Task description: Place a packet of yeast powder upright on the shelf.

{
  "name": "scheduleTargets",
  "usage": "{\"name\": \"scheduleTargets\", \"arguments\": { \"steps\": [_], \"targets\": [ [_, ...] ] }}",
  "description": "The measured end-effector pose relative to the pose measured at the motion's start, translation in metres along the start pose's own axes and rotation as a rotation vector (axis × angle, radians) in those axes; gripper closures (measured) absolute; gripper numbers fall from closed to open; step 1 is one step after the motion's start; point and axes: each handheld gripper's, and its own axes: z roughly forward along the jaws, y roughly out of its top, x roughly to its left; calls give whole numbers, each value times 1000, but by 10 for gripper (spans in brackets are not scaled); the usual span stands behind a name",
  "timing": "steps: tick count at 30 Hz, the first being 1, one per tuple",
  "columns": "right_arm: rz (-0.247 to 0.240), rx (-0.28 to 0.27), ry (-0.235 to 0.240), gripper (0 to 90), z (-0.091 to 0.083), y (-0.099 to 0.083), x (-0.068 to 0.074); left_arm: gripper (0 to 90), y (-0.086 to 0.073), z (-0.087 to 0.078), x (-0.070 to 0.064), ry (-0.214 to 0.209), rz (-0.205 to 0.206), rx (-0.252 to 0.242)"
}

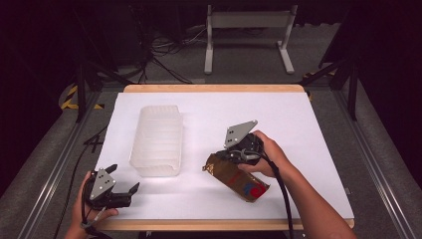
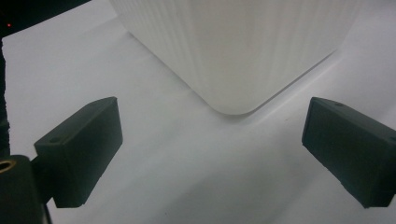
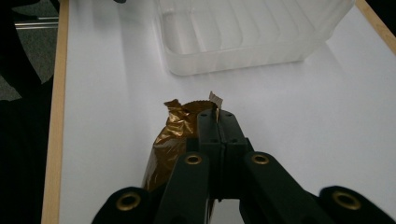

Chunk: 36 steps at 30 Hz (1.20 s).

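A white sheet covers the wood-edged table [image 1: 209,88], lit brightly while the room around it lies dark. Grey floor [image 1: 45,164] runs along both sides, with metal rails and yellow-black hazard tape [image 1: 69,97] at far left. Beyond the far edge stand a white frame stand [image 1: 247,22] and tangled cables [image 1: 166,47].
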Motion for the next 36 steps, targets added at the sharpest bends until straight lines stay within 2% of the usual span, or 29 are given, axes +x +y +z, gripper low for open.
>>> {"name": "scheduleTargets", "arguments": {
  "steps": [4,11,21,32,36],
  "targets": [
    [10,-35,-33,900,-17,4,1,60,0,0,0,0,1,-1],
    [26,-95,-82,900,-25,12,-2,60,0,-1,0,0,-2,-6],
    [81,-187,-143,900,-24,25,-11,59,0,-1,1,-4,-5,-11],
    [96,-276,-191,900,-13,57,-20,59,0,-1,1,-11,-9,-17],
    [107,-316,-184,900,-6,71,-25,59,0,-1,1,-10,-5,-20]
  ]
}}
